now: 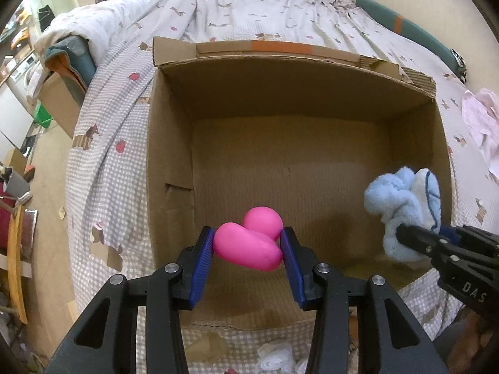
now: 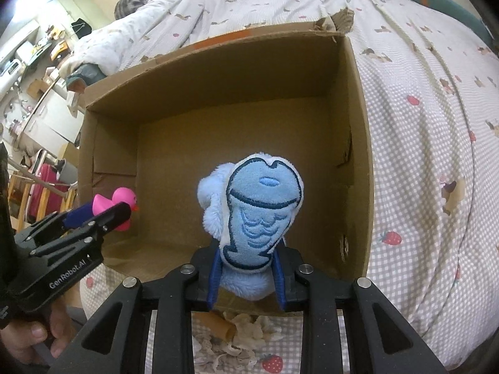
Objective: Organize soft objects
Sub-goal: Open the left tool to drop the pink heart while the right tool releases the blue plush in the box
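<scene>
Cardboard fills both of my views: one open box [image 1: 168, 143] sitting on a bed whose checked cover [image 1: 106, 143] is printed with dogs and strawberries. I count two grippers, two toys and one box. From the left wrist camera I see my left gripper [image 1: 248, 251] pinching one pink rubber duck [image 1: 249, 246], its blue pads pressing the body from either side. The duck hangs above the box floor at about 6 o'clock in that view, near the box's front edge, with its head toward 12 o'clock. At 3 o'clock in the same view my right gripper [image 1: 418, 237] reaches in over the box's side wall with one pale blue plush toy [image 1: 402, 205].

From the right wrist camera that plush toy [image 2: 259, 215] stands upright at the centre, its embroidered blue front facing me, and the right gripper [image 2: 248, 277] is clamped on its lower end; the pads squeeze the fluffy base from both sides. It too hangs over the box's interior. At 9 o'clock there the left gripper [image 2: 118, 215] shows with the duck [image 2: 120, 201], orange beak pointing right, and one hand [image 2: 34, 336] grips its handle at 8 o'clock. I cannot see anything lying on the box floor. One frilly white cloth [image 2: 237, 339] lies on the cover just in front of the box at 6 o'clock.
</scene>
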A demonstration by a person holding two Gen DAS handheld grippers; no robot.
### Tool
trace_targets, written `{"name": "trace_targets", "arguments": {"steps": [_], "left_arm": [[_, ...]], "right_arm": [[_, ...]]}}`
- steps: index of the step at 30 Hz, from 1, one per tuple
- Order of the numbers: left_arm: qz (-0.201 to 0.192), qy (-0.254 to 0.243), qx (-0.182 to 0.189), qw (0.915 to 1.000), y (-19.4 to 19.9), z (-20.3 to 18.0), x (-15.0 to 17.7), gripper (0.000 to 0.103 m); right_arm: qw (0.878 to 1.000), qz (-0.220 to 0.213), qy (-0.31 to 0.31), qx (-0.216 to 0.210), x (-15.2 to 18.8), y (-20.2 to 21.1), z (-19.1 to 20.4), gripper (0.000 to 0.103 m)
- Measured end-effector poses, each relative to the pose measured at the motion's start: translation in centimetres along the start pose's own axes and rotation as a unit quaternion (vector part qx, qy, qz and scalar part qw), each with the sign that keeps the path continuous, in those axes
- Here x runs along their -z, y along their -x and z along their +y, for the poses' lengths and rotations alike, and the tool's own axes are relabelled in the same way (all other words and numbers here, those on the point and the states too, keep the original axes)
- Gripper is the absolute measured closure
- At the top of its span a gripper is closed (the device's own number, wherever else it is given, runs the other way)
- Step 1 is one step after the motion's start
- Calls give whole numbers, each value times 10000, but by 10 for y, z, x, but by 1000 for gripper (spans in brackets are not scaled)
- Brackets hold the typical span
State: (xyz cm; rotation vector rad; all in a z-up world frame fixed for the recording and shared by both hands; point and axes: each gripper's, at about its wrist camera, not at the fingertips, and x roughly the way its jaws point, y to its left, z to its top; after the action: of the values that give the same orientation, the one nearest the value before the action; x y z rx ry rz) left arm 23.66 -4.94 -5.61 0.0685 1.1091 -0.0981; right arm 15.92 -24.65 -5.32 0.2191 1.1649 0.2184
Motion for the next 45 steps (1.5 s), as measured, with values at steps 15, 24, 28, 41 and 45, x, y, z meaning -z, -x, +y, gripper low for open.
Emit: {"name": "trace_targets", "arguments": {"steps": [15,24,28,41,45], "left_arm": [[-34,200,-7,9998,5,6,-2,29],[-84,189,-2,9998,8,4,-3,29],[-129,162,-29,9998,11,2,-1,29],[-255,648,223,9973,51,27,12,29],[-326,814,152,9960,64,39,23,29]], "right_arm": [[9992,-301,-191,-170,0,11,-6,25],[9990,-345,-243,-163,-2,14,-9,17],[9990,-415,-173,-87,-1,17,-5,17],[9981,-468,-333,-215,13,41,-8,17],[9980,-539,-285,-176,18,51,-6,17]]}}
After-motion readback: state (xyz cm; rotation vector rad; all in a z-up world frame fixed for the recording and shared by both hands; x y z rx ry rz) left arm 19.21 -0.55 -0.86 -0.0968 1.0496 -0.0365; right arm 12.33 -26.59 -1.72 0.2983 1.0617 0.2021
